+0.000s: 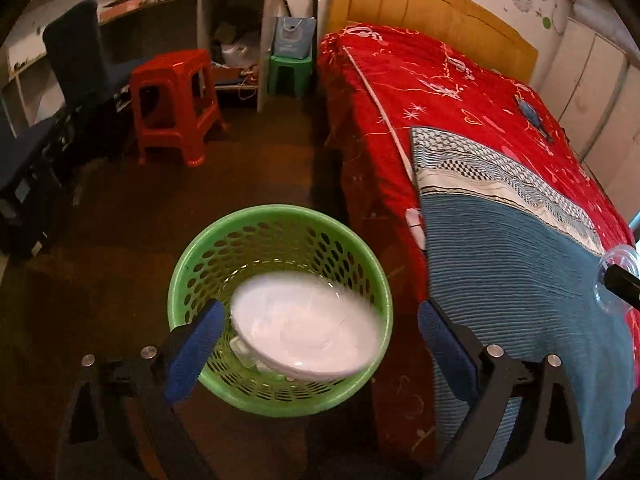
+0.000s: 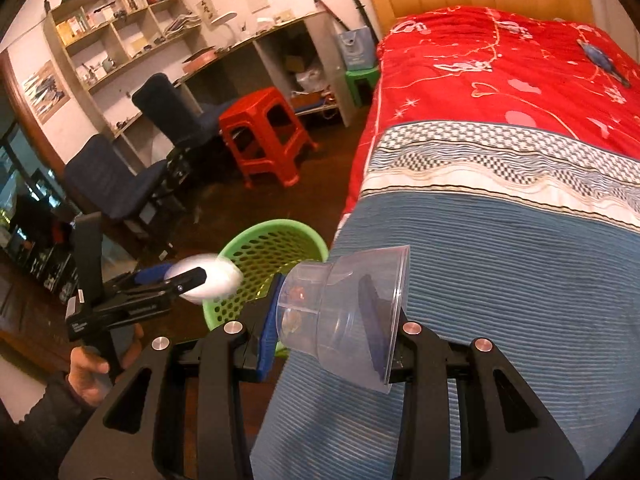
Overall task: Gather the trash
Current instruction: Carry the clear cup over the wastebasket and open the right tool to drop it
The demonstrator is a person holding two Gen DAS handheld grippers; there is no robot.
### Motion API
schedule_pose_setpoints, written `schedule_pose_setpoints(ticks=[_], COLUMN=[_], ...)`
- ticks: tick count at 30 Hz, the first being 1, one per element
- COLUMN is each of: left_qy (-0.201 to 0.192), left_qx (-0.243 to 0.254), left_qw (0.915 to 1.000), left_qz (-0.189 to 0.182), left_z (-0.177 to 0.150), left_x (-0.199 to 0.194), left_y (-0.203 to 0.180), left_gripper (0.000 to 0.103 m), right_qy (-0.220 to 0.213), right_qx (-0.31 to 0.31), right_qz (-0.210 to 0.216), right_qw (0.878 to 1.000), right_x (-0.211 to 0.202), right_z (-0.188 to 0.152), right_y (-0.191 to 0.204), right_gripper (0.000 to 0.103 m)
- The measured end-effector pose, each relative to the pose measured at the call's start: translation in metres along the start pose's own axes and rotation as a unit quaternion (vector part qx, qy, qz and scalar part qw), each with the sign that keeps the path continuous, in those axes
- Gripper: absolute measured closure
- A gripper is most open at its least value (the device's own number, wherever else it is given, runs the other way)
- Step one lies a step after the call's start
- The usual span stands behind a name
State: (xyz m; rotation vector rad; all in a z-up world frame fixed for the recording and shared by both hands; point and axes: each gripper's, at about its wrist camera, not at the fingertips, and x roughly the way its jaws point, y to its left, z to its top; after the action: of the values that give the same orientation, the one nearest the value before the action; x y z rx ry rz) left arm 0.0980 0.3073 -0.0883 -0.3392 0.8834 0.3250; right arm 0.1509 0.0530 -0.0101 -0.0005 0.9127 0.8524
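A green perforated basket (image 1: 200, 256) stands on the dark floor beside the bed; it also shows in the right wrist view (image 2: 260, 246). A white bowl (image 1: 304, 328), motion-blurred, is in the air over the basket's mouth, between the wide-apart fingers of my left gripper (image 1: 320, 344), touching neither pad. In the right wrist view the bowl (image 2: 216, 280) sits just past the left gripper (image 2: 176, 280). My right gripper (image 2: 328, 320) is shut on a clear plastic cup (image 2: 352, 312), held sideways above the bed edge. The cup also shows at the edge of the left wrist view (image 1: 616, 280).
The bed (image 1: 520, 216) with a red cover and a blue blanket (image 2: 500, 300) fills the right. A red stool (image 1: 172, 104), a green stool (image 1: 288, 68), dark chairs (image 2: 120, 184) and a desk with shelves (image 2: 120, 32) stand at the left and back.
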Motion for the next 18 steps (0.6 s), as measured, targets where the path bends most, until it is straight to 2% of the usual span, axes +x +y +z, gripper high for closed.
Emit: schedule_pose_setpoints(ticks=[9, 18], left_qy=[-0.012, -0.035], left_qx=[-0.035, -0.034], left_qw=[0.9993, 0.9983], left_qz=[0.001, 0.033], left_z=[-0.012, -0.028], left_x=[-0.019, -0.046], left_y=[0.024, 0.040], left_gripper=[0.009, 0.009], right_qy=[0.019, 0.049], right_qx=[-0.016, -0.036], right_qz=[0.021, 0.037], right_qw=[0.999, 0.997], right_x=[0.025, 0.062], right_z=[0.004, 0.007], right_y=[0.027, 0.062], right_gripper=[0.065, 0.065])
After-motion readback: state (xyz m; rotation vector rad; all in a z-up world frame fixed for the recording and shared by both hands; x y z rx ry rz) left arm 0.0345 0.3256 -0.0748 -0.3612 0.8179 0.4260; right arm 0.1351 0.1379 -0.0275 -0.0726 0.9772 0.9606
